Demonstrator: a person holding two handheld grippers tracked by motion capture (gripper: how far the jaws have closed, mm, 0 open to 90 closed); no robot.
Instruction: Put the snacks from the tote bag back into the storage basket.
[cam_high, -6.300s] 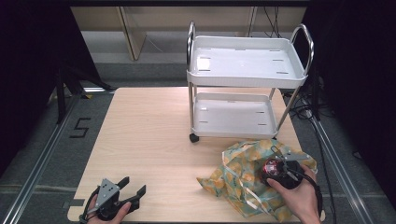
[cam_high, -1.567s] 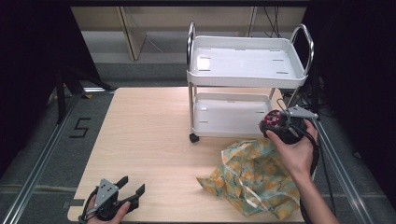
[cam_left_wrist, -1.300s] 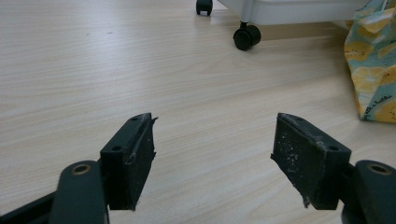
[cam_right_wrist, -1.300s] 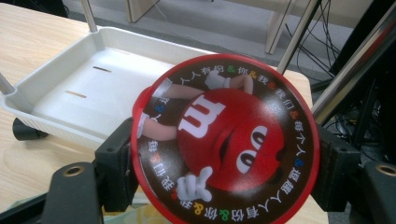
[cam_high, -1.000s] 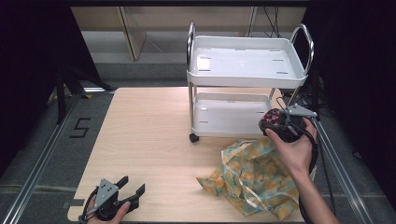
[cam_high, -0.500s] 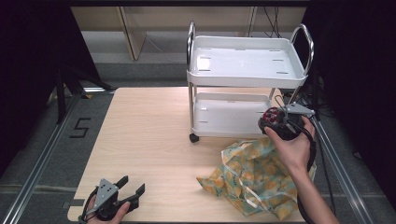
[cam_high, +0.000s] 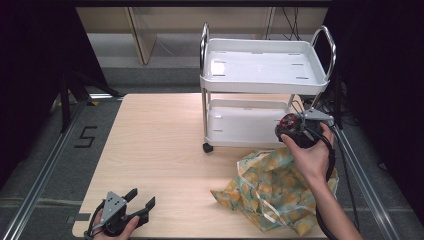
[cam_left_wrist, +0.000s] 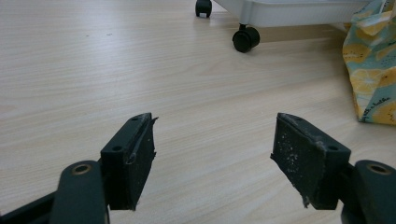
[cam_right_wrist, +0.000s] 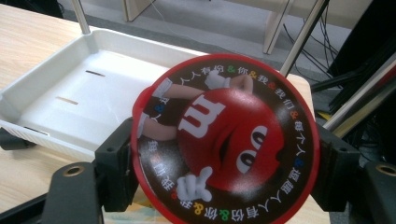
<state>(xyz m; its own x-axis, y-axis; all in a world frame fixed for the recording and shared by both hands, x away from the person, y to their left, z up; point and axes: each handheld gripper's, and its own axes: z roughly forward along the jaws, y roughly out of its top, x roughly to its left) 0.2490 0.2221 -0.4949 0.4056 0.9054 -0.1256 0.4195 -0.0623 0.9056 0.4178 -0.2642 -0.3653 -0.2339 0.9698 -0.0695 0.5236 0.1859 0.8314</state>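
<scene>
My right gripper is shut on a round candy tin with a red rim and a red cartoon face on its dark lid. It is held up at the right end of the white cart's lower shelf, and that shelf's tray lies just behind the tin. Below the hand lies a yellow and teal patterned cloth bag on the wooden table. My left gripper rests open at the table's near left corner, nothing between its pads.
A white two-shelf cart on black wheels stands at the table's far right. The bag's edge lies right of my left gripper. Cables hang beyond the table's right side. Bare wood spreads over the left and middle.
The right hand lifted the tin out of the cloth bag and up to the cart's lower shelf, then edged slightly left. The left gripper has stayed put.
</scene>
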